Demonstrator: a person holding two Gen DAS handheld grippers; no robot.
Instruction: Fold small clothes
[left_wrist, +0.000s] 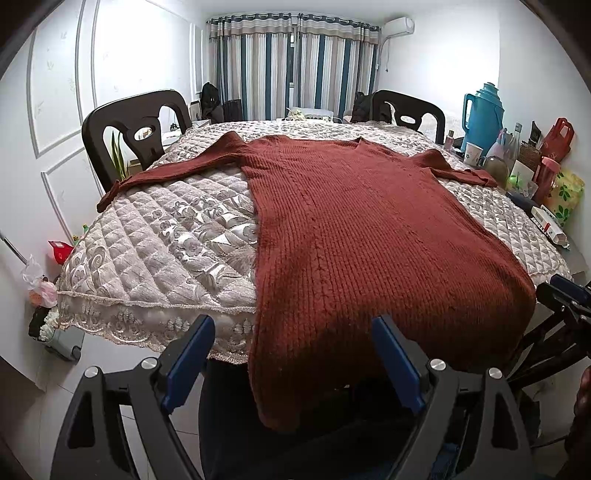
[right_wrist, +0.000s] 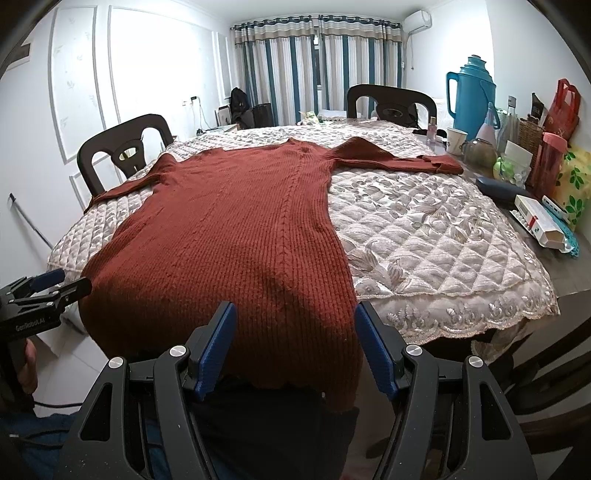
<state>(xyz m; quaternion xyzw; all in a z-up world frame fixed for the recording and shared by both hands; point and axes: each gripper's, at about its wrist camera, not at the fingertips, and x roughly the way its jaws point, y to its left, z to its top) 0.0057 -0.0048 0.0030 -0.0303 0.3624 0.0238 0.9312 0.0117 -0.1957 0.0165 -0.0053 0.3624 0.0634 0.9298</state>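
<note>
The sweater (left_wrist: 351, 221) lies flat on the bench (left_wrist: 166, 240). Both jaws are wide open and empty; each hem corner should be gripped evenly.

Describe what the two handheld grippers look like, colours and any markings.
Both are black plastic frames with silver bolts and ribbed blue pads. The left gripper carries white lettering on its side, seen from the right wrist view, and a black cable. The right gripper looks the same.
</note>
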